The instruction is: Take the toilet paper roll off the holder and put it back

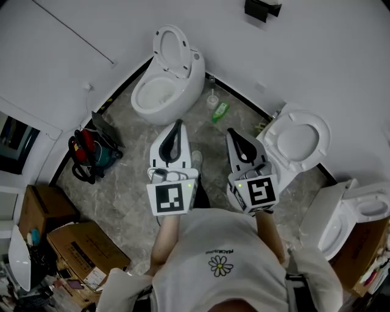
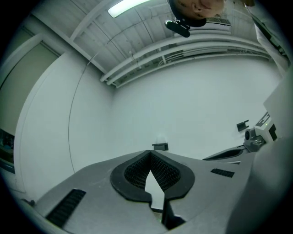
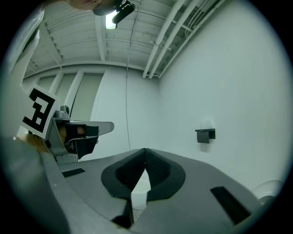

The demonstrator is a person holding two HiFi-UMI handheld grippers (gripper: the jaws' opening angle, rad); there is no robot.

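A small black holder (image 1: 262, 8) is fixed to the white wall at the top of the head view. It also shows in the left gripper view as a holder (image 2: 160, 146) just beyond the jaw tips, and in the right gripper view as a holder (image 3: 205, 135) to the right. A faint pale shape sits over it; I cannot make out the roll clearly. My left gripper (image 1: 177, 124) and right gripper (image 1: 232, 131) are held side by side, pointing at the wall and well short of it. Both the left gripper (image 2: 150, 151) and the right gripper (image 3: 145, 149) have their jaw tips touching with nothing between them.
A white toilet (image 1: 167, 79) with its lid up stands ahead on the left; a second toilet (image 1: 298, 143) stands on the right and a third (image 1: 353, 213) at the far right. A green bottle (image 1: 220, 111) lies by the wall. A red and teal tool (image 1: 91, 152) and cardboard boxes (image 1: 79, 250) stand at the left.
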